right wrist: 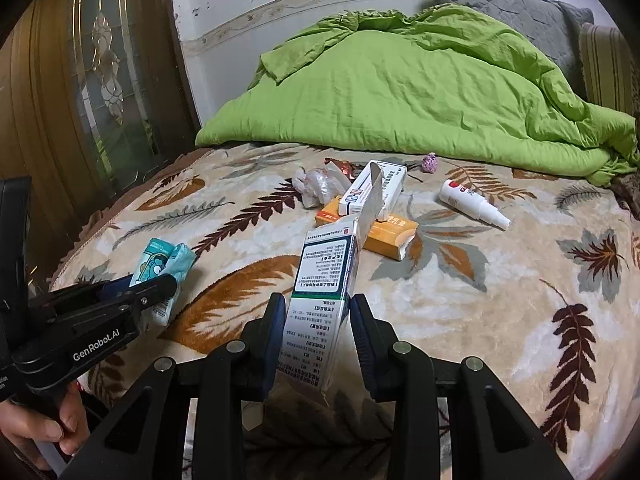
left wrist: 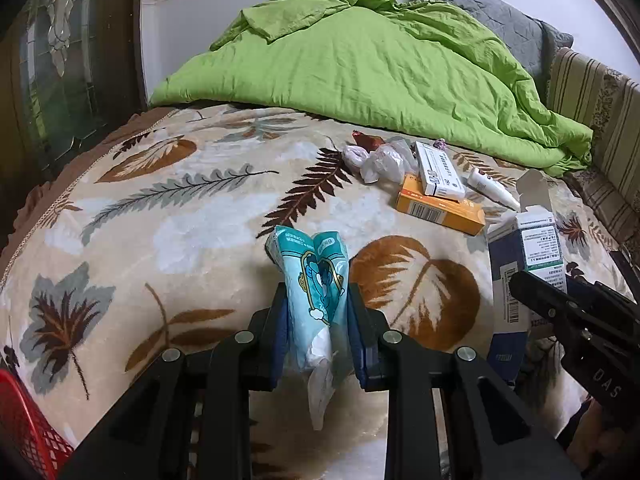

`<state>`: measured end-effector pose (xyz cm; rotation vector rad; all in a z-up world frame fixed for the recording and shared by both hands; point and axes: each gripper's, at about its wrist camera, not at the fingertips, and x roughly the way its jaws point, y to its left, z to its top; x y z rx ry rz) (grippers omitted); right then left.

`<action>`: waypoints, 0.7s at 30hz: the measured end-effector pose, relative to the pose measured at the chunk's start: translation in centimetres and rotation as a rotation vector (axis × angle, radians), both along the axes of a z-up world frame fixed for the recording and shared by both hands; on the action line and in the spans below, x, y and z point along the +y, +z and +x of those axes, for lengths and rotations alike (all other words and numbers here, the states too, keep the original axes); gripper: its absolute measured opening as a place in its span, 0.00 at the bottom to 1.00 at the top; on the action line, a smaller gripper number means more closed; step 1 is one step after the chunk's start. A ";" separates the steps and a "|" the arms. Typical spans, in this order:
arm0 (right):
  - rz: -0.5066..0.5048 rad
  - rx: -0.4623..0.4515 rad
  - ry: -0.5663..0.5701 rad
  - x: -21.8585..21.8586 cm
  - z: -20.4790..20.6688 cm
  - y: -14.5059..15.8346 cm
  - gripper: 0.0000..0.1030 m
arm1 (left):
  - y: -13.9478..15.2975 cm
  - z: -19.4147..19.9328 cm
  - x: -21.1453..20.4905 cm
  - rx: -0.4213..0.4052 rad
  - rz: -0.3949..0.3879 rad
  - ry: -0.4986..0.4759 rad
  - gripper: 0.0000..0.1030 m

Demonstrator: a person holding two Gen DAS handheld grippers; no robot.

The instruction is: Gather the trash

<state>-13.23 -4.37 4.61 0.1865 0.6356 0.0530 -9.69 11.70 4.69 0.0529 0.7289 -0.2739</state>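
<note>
My left gripper point(left wrist: 318, 300) is shut on a teal tissue pack point(left wrist: 316, 276), held just above the leaf-patterned blanket point(left wrist: 180, 240); the same pack point(right wrist: 164, 268) shows at the left in the right wrist view. My right gripper point(right wrist: 318, 312) is shut on an open white and dark-blue medicine box point(right wrist: 324, 280), flap up; that box point(left wrist: 528, 264) appears at the right of the left wrist view. Farther back lie an orange box point(right wrist: 390, 236), a white carton point(right wrist: 378, 188) across it, crumpled clear wrappers point(right wrist: 316, 186), a white tube point(right wrist: 472, 202) and a small purple wad point(right wrist: 430, 163).
A rumpled green duvet point(right wrist: 420, 88) covers the back of the bed. A red mesh basket point(left wrist: 24, 424) pokes in at the lower left. A glass-panelled door point(right wrist: 88, 92) stands left of the bed. A hand point(right wrist: 44, 424) holds the left gripper's handle.
</note>
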 end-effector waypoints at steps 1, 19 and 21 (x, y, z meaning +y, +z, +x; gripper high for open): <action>-0.002 0.000 0.001 0.1 0.0 0.0 0.35 | 0.0 -0.1 0.0 -0.001 0.002 0.004 0.25; 0.001 -0.013 0.005 0.2 -0.1 0.2 0.35 | 0.1 -0.1 0.0 -0.006 0.004 0.006 0.25; 0.005 -0.016 0.001 0.2 -0.2 0.4 0.35 | 0.1 -0.1 0.0 -0.005 0.004 0.005 0.25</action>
